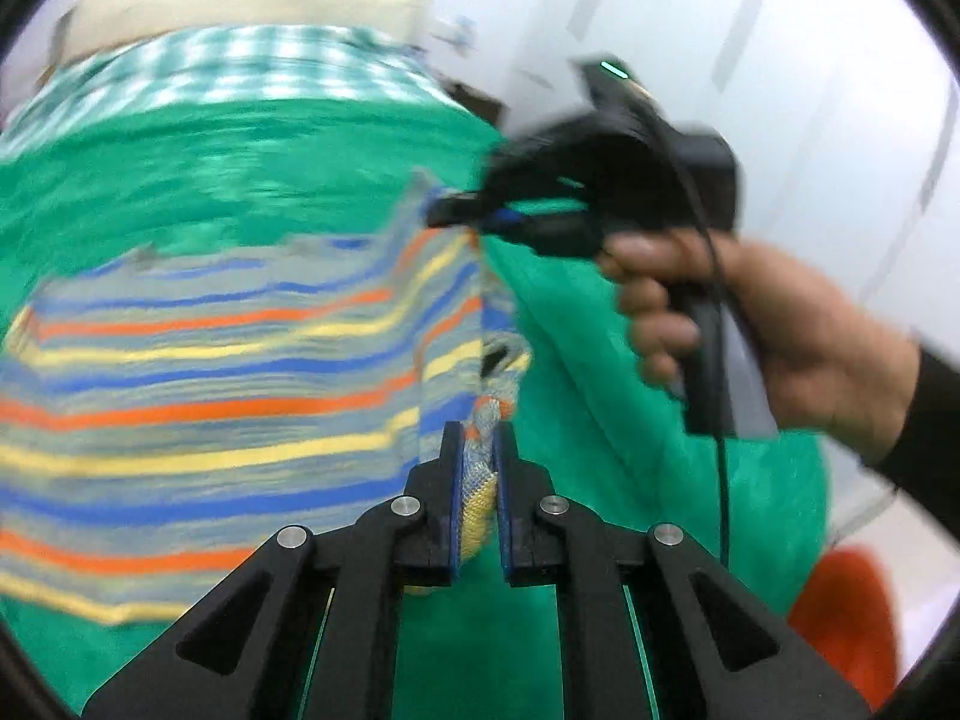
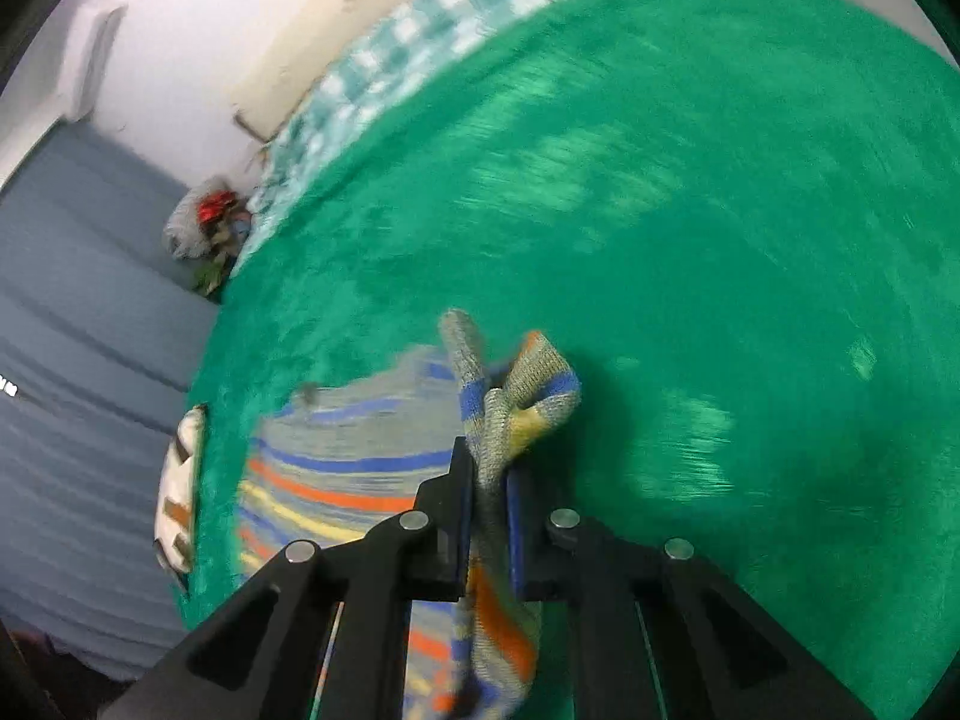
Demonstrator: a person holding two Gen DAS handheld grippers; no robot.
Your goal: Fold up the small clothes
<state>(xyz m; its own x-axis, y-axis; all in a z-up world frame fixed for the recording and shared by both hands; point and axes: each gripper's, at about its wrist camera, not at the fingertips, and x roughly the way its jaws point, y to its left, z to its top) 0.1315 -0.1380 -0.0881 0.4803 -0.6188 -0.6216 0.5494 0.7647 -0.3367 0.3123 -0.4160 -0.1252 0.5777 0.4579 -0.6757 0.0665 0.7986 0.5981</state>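
one striped knit [image 1: 198, 372], small, grey w/ blue, orange and yellow bands. it lies partly spread on the green blanket [image 1: 270, 150], w/ one edge lifted between my two grippers.

left gripper [image 1: 478, 450]: fingers closed on a bunched bit of the knit's edge, cloth squeezed btwn the blue pads. right gripper [image 2: 487, 468]: fingers also closed on the knit, a twisted corner poking out past the tips in the right wrist view. from the left wrist view i see that right gripper out ahead, pinching the far end of the same edge, my right hand [image 1: 738, 336] round its handle, black sleeve behind.

step, as i judge it: both corners just taken, edge held up, so this is the start of a fold, prob. carrying this edge across to the opposite side. next move needs both grippers to travel together at the same height, keeping the edge taut but not stretched, then lay it down square on the far edge before letting go. risk: the bunched grip leaves a wrinkle.

count: 1 knit, 2 grippers, 1 green blanket. beyond it 1 checked cloth [image 1: 240, 66] at the far side; in the right view 1 small heap of stuff [image 2: 207, 228] by the wall, too blurry to name. frames are motion-smeared.
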